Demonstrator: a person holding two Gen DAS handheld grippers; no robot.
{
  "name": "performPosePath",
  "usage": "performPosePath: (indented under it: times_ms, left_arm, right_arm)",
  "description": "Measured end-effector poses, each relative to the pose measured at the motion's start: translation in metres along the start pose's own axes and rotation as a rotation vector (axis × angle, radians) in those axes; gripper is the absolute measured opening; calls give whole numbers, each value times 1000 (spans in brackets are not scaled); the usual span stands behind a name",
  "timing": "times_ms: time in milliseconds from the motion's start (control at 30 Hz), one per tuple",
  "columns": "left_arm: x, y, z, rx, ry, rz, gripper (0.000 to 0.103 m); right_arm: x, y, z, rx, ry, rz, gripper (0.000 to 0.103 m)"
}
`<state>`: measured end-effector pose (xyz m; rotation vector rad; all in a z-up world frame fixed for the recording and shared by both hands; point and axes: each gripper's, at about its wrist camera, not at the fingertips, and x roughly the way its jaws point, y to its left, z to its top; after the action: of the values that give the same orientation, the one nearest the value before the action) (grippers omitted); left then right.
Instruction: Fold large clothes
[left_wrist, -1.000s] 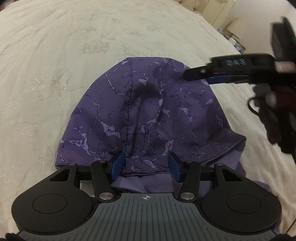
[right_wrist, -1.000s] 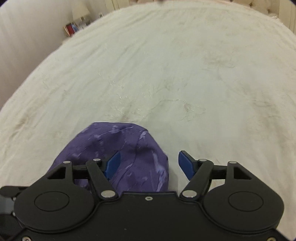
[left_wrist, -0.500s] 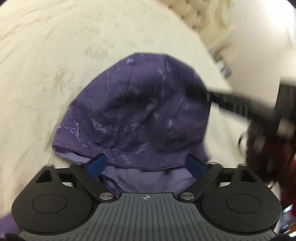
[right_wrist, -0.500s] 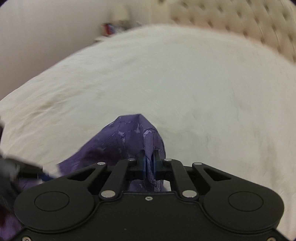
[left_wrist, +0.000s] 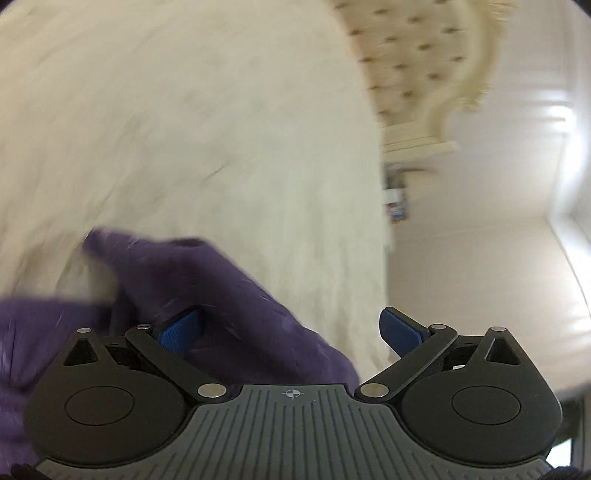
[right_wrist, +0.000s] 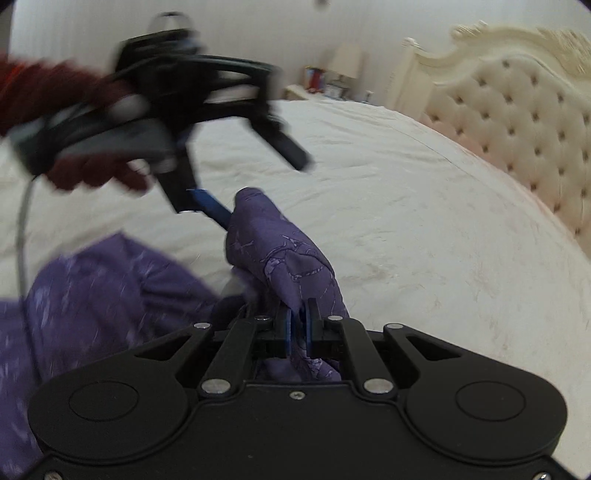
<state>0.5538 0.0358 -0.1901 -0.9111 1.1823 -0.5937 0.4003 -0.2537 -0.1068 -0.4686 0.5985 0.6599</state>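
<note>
A purple patterned garment (right_wrist: 284, 254) lies on the white bed (right_wrist: 424, 206). My right gripper (right_wrist: 300, 325) is shut on a fold of it and holds that fold raised off the bed. The rest of the garment spreads at lower left in the right wrist view (right_wrist: 96, 291). My left gripper (left_wrist: 291, 330) is open wide, with the purple cloth (left_wrist: 221, 295) draped over its left finger and nothing pinched. The left gripper also shows, blurred, in the right wrist view (right_wrist: 255, 181), just beyond the raised fold.
A tufted cream headboard (right_wrist: 517, 107) stands at the right. A nightstand with a lamp (right_wrist: 343, 62) is at the far wall. The bed's edge and bare floor (left_wrist: 480, 280) show at the right in the left wrist view.
My right gripper closed on the garment's edge and lifted it. My left gripper opened wider, let go and swung right toward the bed's edge.
</note>
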Motion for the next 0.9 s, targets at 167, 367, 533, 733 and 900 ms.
performPosePath:
  times_ms: [167,367,533,733,900]
  left_arm:
    - [-8,8,-27,-80,-12,57,15]
    - [-54,-14,-102,140,-44,92,15]
    - [-52,22,-169,215,-1,226,15]
    - [-22,73,-201,199,62,351,16]
    - [-35,66,-195,260,43,337,40]
  right_arm:
    - [-23,19,-5,-14,13,-19,13]
    - [-73,49,-25,-26,-2,-2,15]
    - [-71,101,-69,-65,121,64,20]
    - [-39,116,-123,218,349,103,38]
    - [-62,76,-138,684,281,46,56]
